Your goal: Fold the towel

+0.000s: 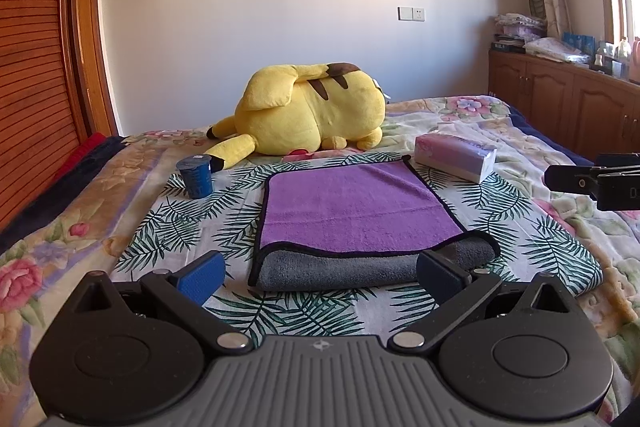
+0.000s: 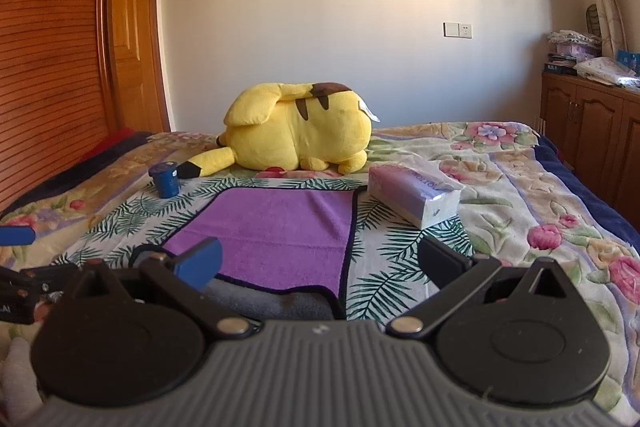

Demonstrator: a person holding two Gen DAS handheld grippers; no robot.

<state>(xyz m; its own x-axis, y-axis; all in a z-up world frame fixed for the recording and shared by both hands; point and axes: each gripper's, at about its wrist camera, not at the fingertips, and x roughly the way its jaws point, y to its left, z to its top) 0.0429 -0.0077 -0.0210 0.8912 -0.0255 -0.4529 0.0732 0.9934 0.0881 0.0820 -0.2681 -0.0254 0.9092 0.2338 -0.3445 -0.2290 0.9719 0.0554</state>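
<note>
A purple towel point(image 1: 352, 207) with black trim and a grey underside lies folded on a leaf-print cloth point(image 1: 172, 227) on the bed. Its grey folded edge faces me. My left gripper point(image 1: 320, 273) is open and empty, just in front of that edge, above the cloth. The towel also shows in the right wrist view point(image 2: 276, 231). My right gripper point(image 2: 320, 261) is open and empty, over the towel's near right corner. The right gripper's body shows at the right edge of the left wrist view point(image 1: 592, 183). A left fingertip point(image 2: 16, 235) shows at the left edge of the right wrist view.
A yellow plush toy point(image 1: 312, 107) lies behind the towel. A blue cup point(image 1: 196, 177) stands to the towel's left. A tissue pack point(image 1: 456, 155) lies to its right. A wooden cabinet point(image 1: 568, 99) stands at the right, a wooden wardrobe point(image 1: 36, 67) at the left.
</note>
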